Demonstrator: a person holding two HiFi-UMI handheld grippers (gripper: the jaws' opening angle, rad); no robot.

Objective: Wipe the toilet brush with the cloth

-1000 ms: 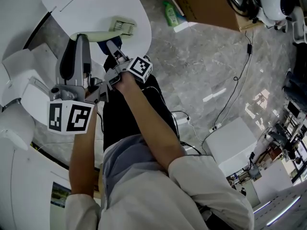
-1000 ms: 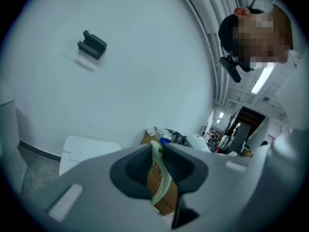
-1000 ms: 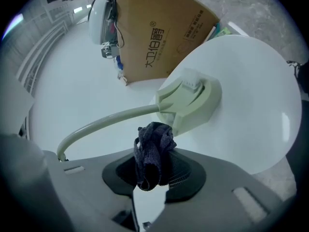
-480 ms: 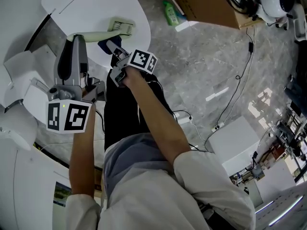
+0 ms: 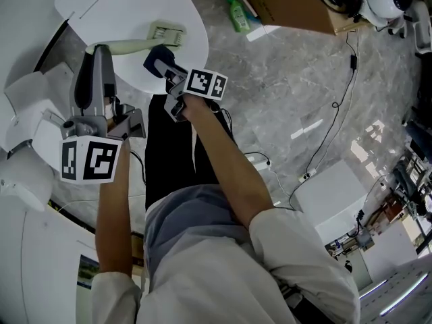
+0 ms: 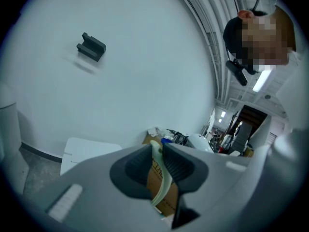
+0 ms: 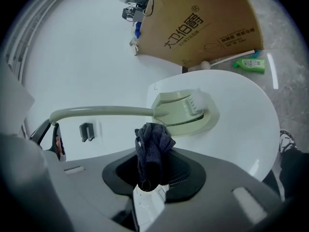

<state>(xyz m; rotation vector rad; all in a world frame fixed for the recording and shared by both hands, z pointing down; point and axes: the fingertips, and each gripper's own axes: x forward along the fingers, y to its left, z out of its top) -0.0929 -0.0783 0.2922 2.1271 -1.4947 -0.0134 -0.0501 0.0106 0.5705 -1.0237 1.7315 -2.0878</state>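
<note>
A pale green toilet brush [image 5: 138, 44] lies level above the white toilet lid [image 5: 121, 2], its flat head [image 5: 169, 32] to the right. My left gripper [image 5: 94, 49] is shut on the handle's end [image 6: 158, 170]. My right gripper [image 5: 162, 65] is shut on a dark blue cloth [image 5: 155, 57], bunched between its jaws [image 7: 152, 146]. In the right gripper view the cloth sits just below the handle [image 7: 101, 111], close to where it joins the brush head [image 7: 186, 109]. Whether cloth and brush touch is unclear.
A cardboard box [image 5: 290, 2] and a green bottle [image 5: 238, 15] stand on the marble floor beyond the toilet. Cables [image 5: 334, 120] trail across the floor to the right. A white unit [image 5: 331, 198] stands at lower right. A dark hook [image 6: 91, 46] is on the white wall.
Both grippers have moved up and away from my body. The right gripper with the cloth has come nearer the brush head. The left gripper has kept its hold on the handle.
</note>
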